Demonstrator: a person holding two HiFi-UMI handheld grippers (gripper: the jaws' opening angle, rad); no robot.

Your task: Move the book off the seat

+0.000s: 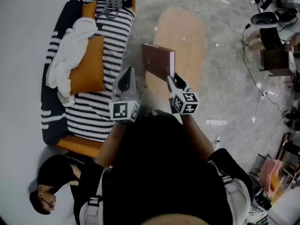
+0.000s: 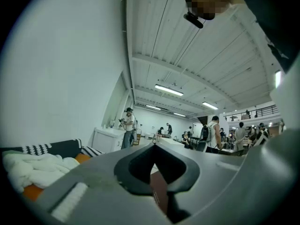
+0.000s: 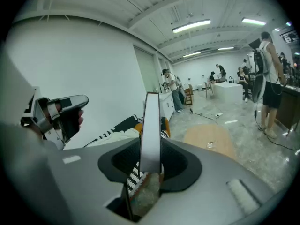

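Note:
A brown hardcover book hangs in the air over the near end of a low oval wooden table, just right of the sofa. My right gripper is shut on its lower edge. In the right gripper view the book stands upright and edge-on between the jaws of the right gripper. My left gripper is beside the sofa's striped seat, its jaws together with nothing held. In the left gripper view the left gripper has the book showing through the gap behind the jaws.
The sofa carries an orange cushion and a white cloth. A person sits on the floor at lower left. Cables run over the grey floor at right, with chairs and gear beyond. Several people stand far back.

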